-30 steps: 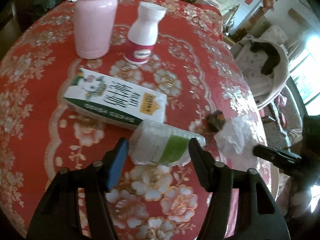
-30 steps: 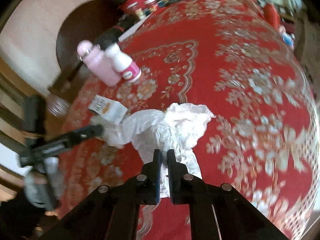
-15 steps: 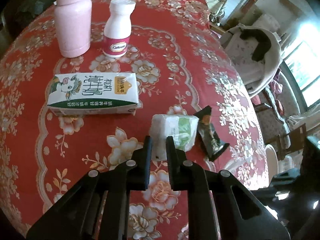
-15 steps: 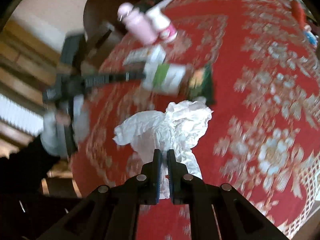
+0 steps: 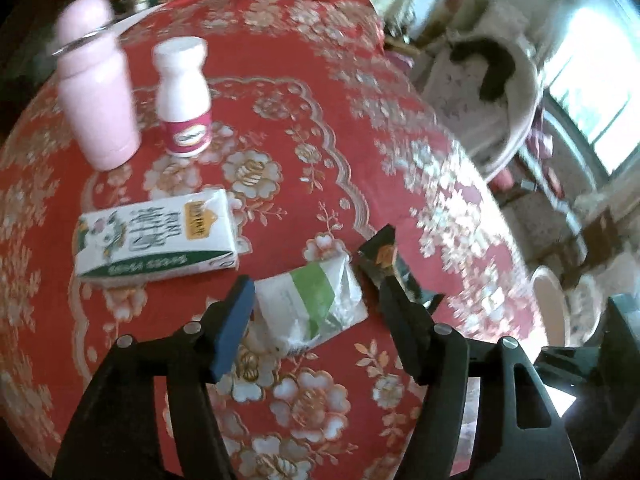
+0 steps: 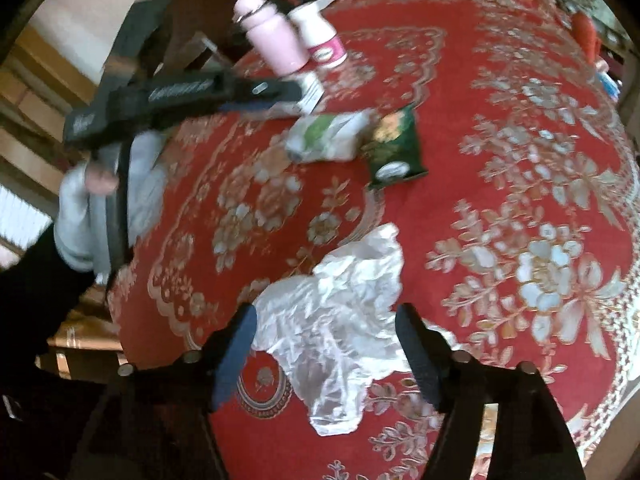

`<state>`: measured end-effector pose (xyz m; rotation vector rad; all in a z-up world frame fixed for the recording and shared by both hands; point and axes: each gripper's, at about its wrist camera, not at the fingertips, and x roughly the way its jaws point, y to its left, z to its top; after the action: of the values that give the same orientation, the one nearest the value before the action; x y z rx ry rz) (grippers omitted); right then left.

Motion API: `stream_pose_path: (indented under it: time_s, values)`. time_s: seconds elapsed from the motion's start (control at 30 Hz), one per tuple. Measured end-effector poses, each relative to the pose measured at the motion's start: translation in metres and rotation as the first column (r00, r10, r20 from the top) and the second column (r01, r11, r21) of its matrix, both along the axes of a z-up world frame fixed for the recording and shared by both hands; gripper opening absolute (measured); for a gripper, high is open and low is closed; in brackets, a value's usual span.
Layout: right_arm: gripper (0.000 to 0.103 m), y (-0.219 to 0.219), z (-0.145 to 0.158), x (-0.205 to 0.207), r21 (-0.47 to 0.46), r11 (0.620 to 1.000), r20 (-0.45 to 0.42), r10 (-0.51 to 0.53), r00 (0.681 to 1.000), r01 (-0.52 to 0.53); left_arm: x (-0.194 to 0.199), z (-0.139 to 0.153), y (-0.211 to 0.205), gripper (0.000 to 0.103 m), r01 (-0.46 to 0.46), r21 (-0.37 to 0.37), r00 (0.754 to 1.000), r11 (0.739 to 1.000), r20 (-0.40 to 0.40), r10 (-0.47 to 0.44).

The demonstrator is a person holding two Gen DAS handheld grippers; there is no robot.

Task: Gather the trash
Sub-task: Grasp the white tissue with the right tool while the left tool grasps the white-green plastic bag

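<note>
A white-and-green tissue packet [image 5: 316, 300] lies flat on the red flowered tablecloth [image 5: 320, 80]. My left gripper [image 5: 316, 294] straddles it with jaws opening, pads off it. Just right of it lies a dark snack wrapper [image 5: 382, 254]. In the right wrist view a crumpled white plastic sheet [image 6: 348, 312] rests on the cloth between the pads of my right gripper [image 6: 326, 316], whose jaws are opening and not pressing it. That view also shows the left gripper [image 6: 280, 94] beside the packet [image 6: 324, 136] and the wrapper [image 6: 394, 148].
A milk carton [image 5: 156, 236] lies on its side left of the packet. Behind it stand a pink bottle [image 5: 96, 96] and a white bottle [image 5: 184, 96]. A sleeved hand [image 6: 100, 200] holds the left gripper. The table edge [image 6: 132, 320] runs close by the right gripper.
The left gripper, shut half a second ago in front of the packet, now stands open around it. The right gripper carried the white sheet, then opened; the sheet now lies on the cloth.
</note>
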<state>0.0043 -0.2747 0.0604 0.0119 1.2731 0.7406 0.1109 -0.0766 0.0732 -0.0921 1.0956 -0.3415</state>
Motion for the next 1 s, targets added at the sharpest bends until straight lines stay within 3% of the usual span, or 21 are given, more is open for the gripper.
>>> stream_pose_path:
  time_s: [0.27,0.43,0.53,0.6,0.67,0.7,0.77,1.0]
  values:
    - [0.07,0.02,-0.017,-0.022,-0.109,0.991,0.066,0.085,0.994,-0.077,0.01,-0.033,-0.033,0.064,0.165,0.159,0.986,0.973,-0.056,-0.158]
    - [0.07,0.027,-0.022,-0.028,-0.181,0.98,0.137,0.105,0.985,-0.079,0.01,-0.037,-0.039,0.068,0.199,0.192,0.98,0.961,-0.05,-0.193]
    - [0.052,0.027,-0.023,-0.029,-0.228,0.972,0.186,0.094,0.978,-0.05,0.007,-0.041,-0.046,0.067,0.223,0.245,0.975,0.943,-0.041,-0.22]
    - [0.035,0.02,-0.022,-0.027,-0.223,0.975,0.191,0.068,0.979,-0.024,0.003,-0.042,-0.047,0.06,0.22,0.269,0.975,0.938,-0.029,-0.22]
    - [0.02,0.007,-0.021,-0.022,-0.186,0.982,0.173,0.018,0.985,0.015,0.002,-0.039,-0.041,0.036,0.193,0.246,0.981,0.95,-0.021,-0.194]
    - [0.015,0.001,-0.02,-0.02,-0.161,0.986,0.159,-0.009,0.987,0.034,0.003,-0.037,-0.038,0.03,0.176,0.225,0.984,0.958,-0.025,-0.175]
    - [0.013,-0.01,-0.017,-0.018,-0.109,0.991,0.134,-0.057,0.989,0.072,0.003,-0.032,-0.029,0.019,0.14,0.172,0.99,0.975,-0.044,-0.134]
    - [0.012,-0.038,-0.004,-0.02,0.012,0.98,0.085,-0.201,0.976,0.2,-0.03,-0.015,-0.018,0.016,0.071,0.134,0.996,0.989,-0.069,-0.062]
